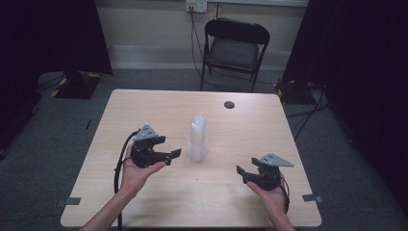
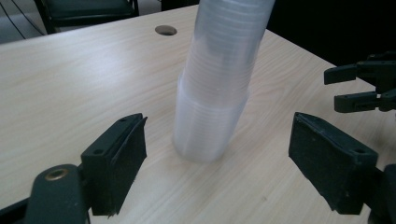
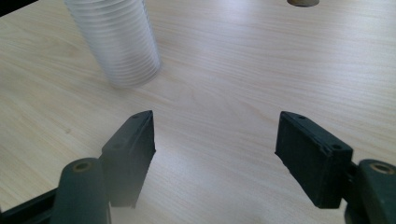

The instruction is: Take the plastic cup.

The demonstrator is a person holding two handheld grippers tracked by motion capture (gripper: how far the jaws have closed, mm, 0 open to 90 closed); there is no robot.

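Standing upright near the middle of the pale wooden table (image 1: 144,103), the stack of clear plastic cups (image 1: 197,138) is the centrepiece here — nested tightly, ribbed with rims all the way up, touched by nothing. The left gripper (image 1: 174,156) sits just beside it, on the stack's left in the high view, held up off the table in the left hand (image 1: 136,171) and aimed straight at the lower cups. In the left gripper view its jaws stand wide apart, the base of the stack framed between them but clear of both pads, with bare table on either side. Across the way, the right gripper (image 1: 239,172) hangs near the table's front right corner, well apart from the cups, carried by the right hand (image 1: 269,192). The right gripper view shows its jaws spread wide too, nothing but wood grain between them — the stack stands off to the upper left there. Beyond the cups, a small round grommet hole (image 1: 229,104) marks the far side of the table, and behind that a dark folding chair (image 1: 234,48) waits against the wall
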